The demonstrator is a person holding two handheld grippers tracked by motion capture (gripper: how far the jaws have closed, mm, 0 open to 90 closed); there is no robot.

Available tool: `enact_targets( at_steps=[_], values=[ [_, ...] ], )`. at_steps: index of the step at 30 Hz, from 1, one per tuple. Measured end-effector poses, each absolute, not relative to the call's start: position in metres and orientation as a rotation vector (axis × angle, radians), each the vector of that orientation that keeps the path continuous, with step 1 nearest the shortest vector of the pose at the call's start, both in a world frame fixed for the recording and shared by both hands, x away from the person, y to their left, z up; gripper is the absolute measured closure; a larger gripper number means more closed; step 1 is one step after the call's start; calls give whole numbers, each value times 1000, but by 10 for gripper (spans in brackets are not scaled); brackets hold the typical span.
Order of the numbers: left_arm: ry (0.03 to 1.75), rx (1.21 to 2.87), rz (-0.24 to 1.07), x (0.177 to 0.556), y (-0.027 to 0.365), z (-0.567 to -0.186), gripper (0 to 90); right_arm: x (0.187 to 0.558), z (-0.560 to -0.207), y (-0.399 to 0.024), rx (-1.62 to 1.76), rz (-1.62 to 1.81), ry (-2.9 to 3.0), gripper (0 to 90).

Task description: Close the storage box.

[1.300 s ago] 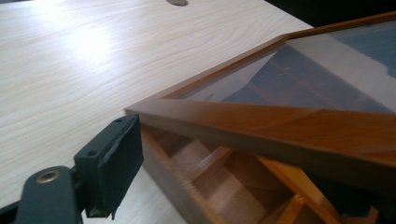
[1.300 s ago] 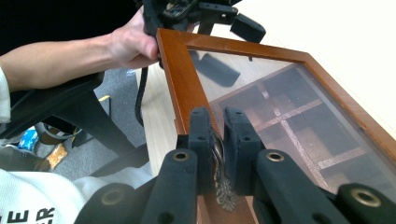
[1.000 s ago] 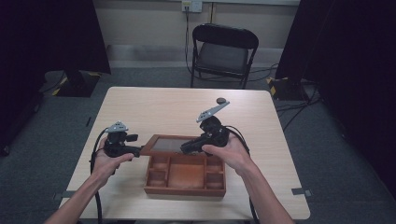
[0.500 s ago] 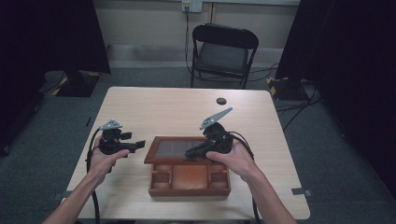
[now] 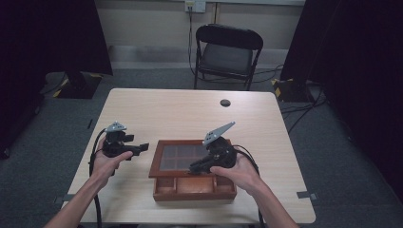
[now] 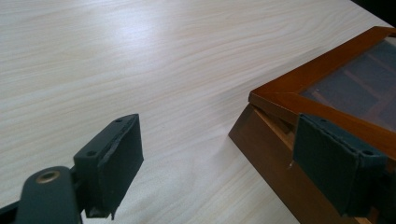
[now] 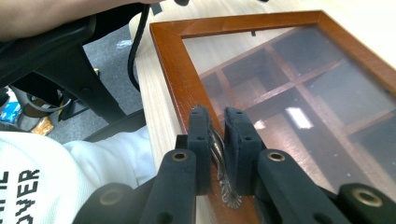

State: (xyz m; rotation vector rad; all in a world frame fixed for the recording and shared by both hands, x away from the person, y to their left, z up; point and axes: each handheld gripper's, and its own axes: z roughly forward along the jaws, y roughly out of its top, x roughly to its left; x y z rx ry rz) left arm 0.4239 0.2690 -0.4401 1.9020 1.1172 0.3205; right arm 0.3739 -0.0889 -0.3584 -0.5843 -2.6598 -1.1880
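Note:
A brown wooden box with several compartments sits near the table's front edge. Its glass-paned lid tilts partly over it, leaving the front row of compartments uncovered. My right gripper is shut on the lid's small metal handle at the wooden frame, seen close in the right gripper view. My left gripper stands open just left of the box, apart from it. In the left gripper view the box's corner shows with the lid ajar above it.
A small dark round object lies at the table's far side. A black folding chair stands beyond the table. Bare tabletop spreads behind and left of the box. Cables trail from both grippers.
The lid has come down from a steeper tilt and now covers more of the box. My right gripper moved down and toward the person with it. The left gripper barely shifted.

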Motion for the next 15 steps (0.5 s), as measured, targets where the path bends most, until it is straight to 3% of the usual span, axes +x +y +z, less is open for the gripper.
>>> enact_targets(
  at_steps=[15],
  values=[
    [1135,1892,310,423,271,-440,161,364,-380,-83,-581,-1155,-2675,819]
  ],
)
